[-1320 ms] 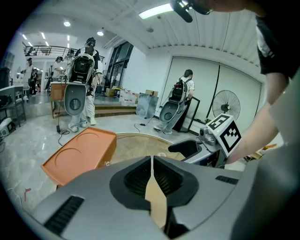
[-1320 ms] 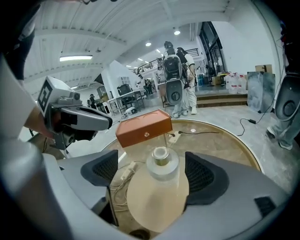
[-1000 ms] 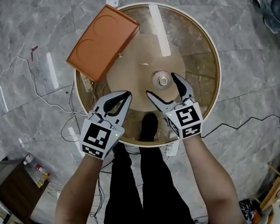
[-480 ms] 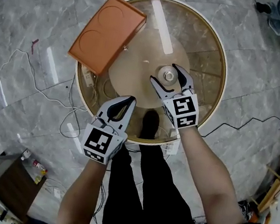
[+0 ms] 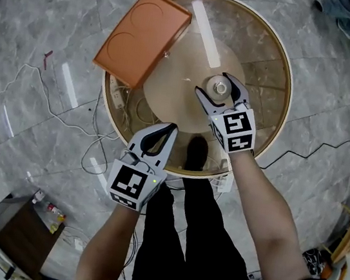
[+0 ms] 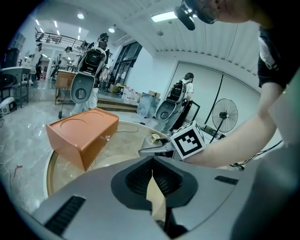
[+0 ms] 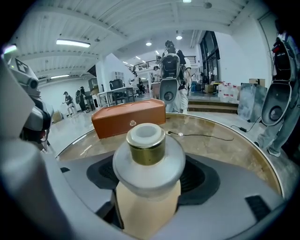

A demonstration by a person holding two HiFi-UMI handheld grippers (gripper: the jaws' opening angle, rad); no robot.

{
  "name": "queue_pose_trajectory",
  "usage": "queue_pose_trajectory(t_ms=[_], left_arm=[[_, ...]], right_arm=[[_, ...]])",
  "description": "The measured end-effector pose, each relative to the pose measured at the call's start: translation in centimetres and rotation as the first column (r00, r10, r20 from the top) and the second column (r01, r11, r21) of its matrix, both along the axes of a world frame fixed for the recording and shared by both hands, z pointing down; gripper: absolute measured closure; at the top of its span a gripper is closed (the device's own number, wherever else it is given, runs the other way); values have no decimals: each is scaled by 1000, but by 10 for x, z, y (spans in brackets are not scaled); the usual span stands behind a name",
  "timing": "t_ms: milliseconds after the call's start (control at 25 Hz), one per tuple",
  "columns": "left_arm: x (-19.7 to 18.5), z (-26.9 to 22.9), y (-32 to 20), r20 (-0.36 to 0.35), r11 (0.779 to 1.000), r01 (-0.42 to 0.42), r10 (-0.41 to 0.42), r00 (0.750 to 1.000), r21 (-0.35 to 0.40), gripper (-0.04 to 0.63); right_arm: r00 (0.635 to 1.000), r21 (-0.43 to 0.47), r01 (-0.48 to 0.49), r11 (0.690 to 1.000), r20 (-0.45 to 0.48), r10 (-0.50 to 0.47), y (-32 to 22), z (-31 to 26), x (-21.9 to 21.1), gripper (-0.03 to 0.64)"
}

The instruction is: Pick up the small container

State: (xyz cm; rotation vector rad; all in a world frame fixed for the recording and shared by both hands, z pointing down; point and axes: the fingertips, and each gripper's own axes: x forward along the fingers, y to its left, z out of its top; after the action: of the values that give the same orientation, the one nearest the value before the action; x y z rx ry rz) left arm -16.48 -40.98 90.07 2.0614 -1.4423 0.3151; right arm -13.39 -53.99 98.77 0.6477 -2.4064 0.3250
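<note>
A person stands at a round glass-topped table (image 5: 284, 74). Nearest the body, the left gripper (image 5: 171, 128) hangs over the table's near rim with its jaws brought together on nothing. It looks parked there, out of the working hand's way.

Farther in, the right gripper (image 5: 213, 85) points down at the small frosted container with a gold collar and white cap (image 7: 147, 164), which stands upright near the middle of the table. The jaws have just been closing, with the container between them. Their black pads now appear to press on its wide shoulder from both sides, a hold probably taken low so the jar stays upright when raised. It seems not yet lifted.

Beyond, a rectangular orange box (image 5: 141, 36) overhangs the table's far left rim, well apart from the grasp and unlikely to hinder it. Cables (image 5: 49, 107) trail across the grey marble floor (image 5: 38, 11).
</note>
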Motion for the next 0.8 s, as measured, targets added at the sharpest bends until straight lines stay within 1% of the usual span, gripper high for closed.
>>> queue_pose_trajectory(t_ms=[160,320,440,560,680,800], left_arm=[[-13,-4,13,-8,1000,7,-7,1000,1,578],[-29,-41,23,10,1000,5,-5,1000,7,578],[-44,-87,24,25,999,14,-15,1000,33,578],[-55,-140,29,47,999,19,-21,999,49,578],[-55,-203,33,86,996,-16,9,996,83,578],[-50,-267,40,101,990,-51,38,994,129,578]], right_arm=[[1000,-29,-18,999,19,19,13,-14,-1,276],[996,-77,-49,996,76,54,34,-61,-3,276],[988,-100,-66,993,131,79,44,-117,-11,276],[976,-111,-73,991,197,94,56,-187,-18,275],[966,-99,-72,992,240,94,68,-260,-17,275],[958,-83,-77,994,269,97,82,-327,-12,275]])
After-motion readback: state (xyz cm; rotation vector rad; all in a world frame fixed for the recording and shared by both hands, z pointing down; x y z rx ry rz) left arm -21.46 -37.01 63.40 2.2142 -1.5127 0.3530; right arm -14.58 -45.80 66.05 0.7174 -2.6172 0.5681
